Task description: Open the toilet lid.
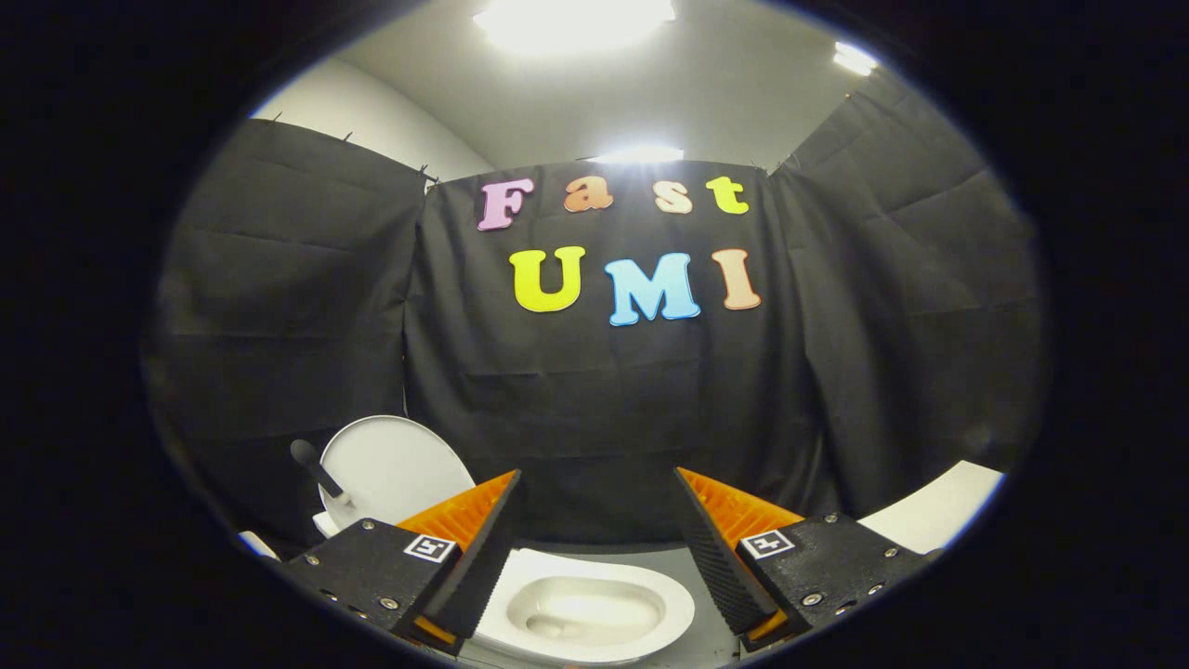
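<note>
Clearly, the gripper (pixel 597 483) is held with its jaws spread wide apart, and nothing is caught between the two fingers (pixel 483 548). Each finger is seen to rise from a dark block that carries a small square marker (pixel 432 547), and the ribbed inner faces are turned toward one another across the gap.

Below and between the fingers, the white toilet bowl (pixel 585 609) is seen from above; its rim is uncovered and the inside of the bowl is laid open to view. The near end of the bowl is partly hidden behind the left finger.

Beyond the left finger, the toilet lid (pixel 395 465) is seen raised, standing roughly upright with its rounded white face turned toward the camera. Its lower edge is hidden behind the left finger's block. No part of the gripper is in contact with the lid. Just beside the lid, a dark rod with a rounded knob (pixel 316 469) is seen, tilted; what it belongs to cannot be told.

Beyond the right finger, a pale flat surface (pixel 934 506) is seen. Black cloth (pixel 594 400) hangs behind everything, and bright ceiling lights (pixel 576 19) are seen above it.
</note>
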`<state>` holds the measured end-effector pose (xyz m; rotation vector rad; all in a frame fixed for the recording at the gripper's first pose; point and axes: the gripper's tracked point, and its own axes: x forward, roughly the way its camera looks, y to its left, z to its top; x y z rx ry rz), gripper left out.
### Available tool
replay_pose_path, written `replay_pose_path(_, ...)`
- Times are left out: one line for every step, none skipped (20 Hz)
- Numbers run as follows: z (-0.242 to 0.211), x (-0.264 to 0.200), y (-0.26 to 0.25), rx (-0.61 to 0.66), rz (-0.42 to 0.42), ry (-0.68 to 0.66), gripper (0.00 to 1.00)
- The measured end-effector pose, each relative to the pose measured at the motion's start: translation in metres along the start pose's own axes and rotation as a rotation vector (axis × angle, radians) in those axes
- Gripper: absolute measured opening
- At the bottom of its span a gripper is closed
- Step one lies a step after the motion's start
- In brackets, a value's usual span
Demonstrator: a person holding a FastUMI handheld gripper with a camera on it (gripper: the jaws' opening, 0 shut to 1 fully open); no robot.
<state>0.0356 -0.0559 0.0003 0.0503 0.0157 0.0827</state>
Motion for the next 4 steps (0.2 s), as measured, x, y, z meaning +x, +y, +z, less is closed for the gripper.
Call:
replay_pose_path(-0.0003,-0.0011,-0.0025,0.0,-0.006,0.0,0.95)
replay_pose_path(-0.0001,-0.0017,-0.0042,-0.003,-0.013,0.0,0.95)
replay_pose_path(0.0001,-0.0016,-0.0055,-0.006,-0.016,-0.002,0.95)
replay_pose_path(0.0018,-0.0019,-0.0052,-0.007,-0.016,-0.004,0.95)
